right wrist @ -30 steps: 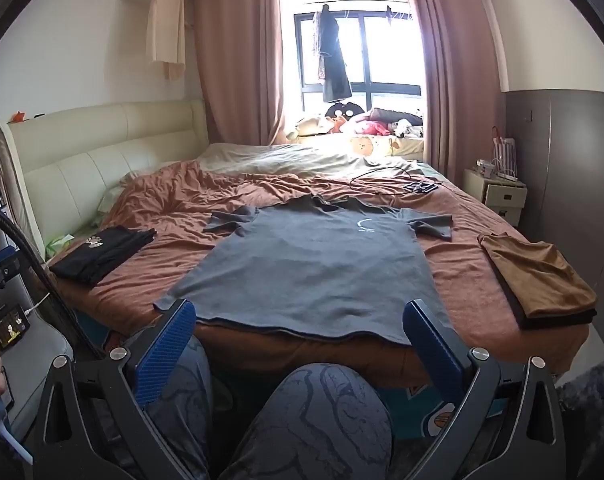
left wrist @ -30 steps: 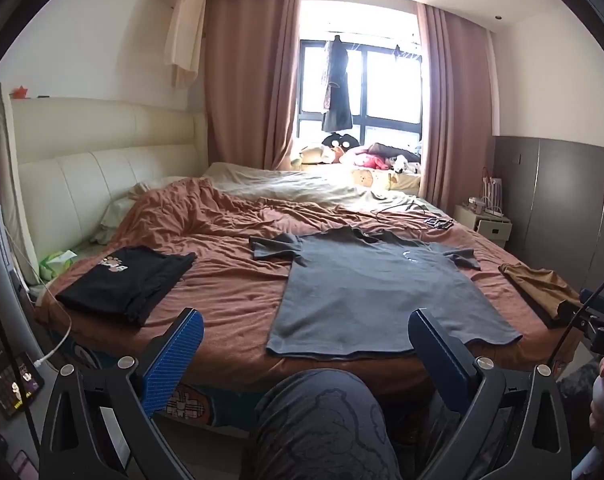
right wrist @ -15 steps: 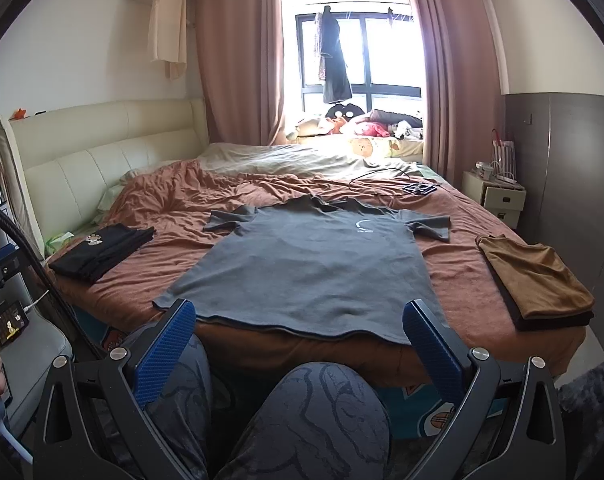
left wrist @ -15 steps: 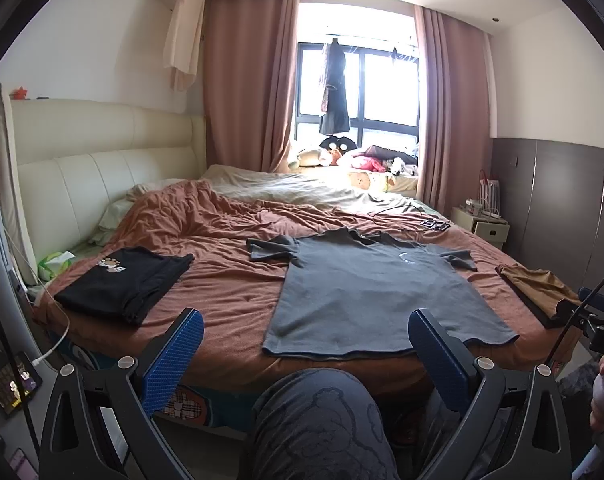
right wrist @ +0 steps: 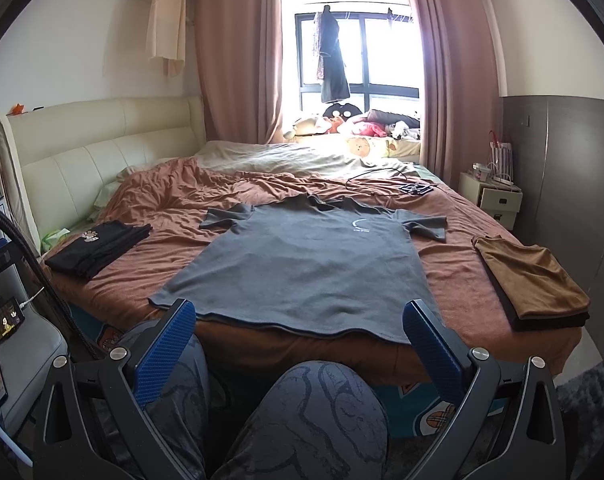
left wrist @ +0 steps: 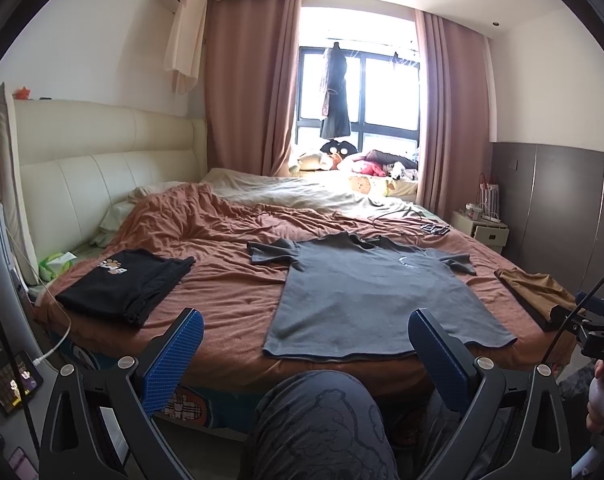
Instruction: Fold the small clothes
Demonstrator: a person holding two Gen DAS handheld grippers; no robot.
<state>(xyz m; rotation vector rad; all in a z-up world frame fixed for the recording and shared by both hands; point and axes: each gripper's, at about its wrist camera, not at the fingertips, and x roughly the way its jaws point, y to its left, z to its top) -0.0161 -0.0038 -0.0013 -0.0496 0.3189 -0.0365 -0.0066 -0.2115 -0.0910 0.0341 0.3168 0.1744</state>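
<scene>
A grey T-shirt (left wrist: 374, 296) lies spread flat, front up, on the rust-brown bed cover, its hem at the near edge; it also shows in the right wrist view (right wrist: 310, 264). My left gripper (left wrist: 306, 332) is open and empty, held back over the person's knee, short of the hem. My right gripper (right wrist: 299, 320) is open and empty, just short of the hem, above the person's knees.
A folded black shirt (left wrist: 125, 284) lies on the bed at left. A folded tan garment on a dark one (right wrist: 530, 280) lies at right. A cable and small device (right wrist: 414, 188) lie beyond the collar. A nightstand (right wrist: 498, 196) stands at right. The headboard (left wrist: 81, 184) runs along the left.
Both views have tilted up slightly, so the bed and shirt sit a little lower. Both grippers stay open and empty.
</scene>
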